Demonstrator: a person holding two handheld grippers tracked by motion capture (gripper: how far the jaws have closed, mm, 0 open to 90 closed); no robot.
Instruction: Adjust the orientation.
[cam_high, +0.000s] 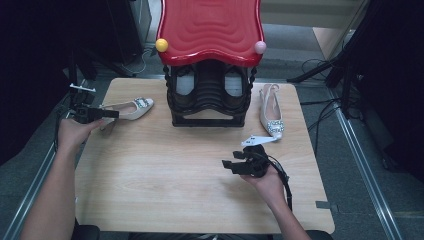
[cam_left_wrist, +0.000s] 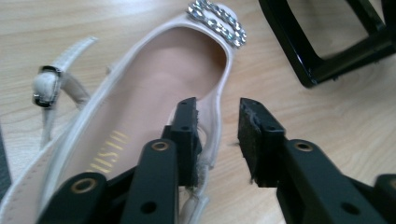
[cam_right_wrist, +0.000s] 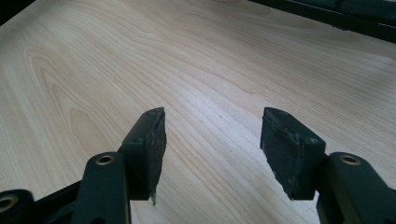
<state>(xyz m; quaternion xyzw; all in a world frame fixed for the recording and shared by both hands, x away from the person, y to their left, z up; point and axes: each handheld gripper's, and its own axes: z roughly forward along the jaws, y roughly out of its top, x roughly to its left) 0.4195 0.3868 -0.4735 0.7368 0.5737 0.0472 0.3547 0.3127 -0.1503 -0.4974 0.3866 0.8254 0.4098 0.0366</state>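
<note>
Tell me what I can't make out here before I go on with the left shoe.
- Left shoe: heel cut off by the bottom edge of the left gripper view; insole lettering partly covered by the left gripper.
- Rack shelves: shadowed under the red top in the high view, contents unclear.
- Right shoe: buckle detail too small in the high view.

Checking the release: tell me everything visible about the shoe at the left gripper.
The cream slingback shoe looks like glossy leather, with a rhinestone buckle on the toe and a thin heel strap with a metal clasp. It lies at the wooden table's left edge, toe toward the black rack. The left gripper straddles its side wall, jaws apart.
</note>
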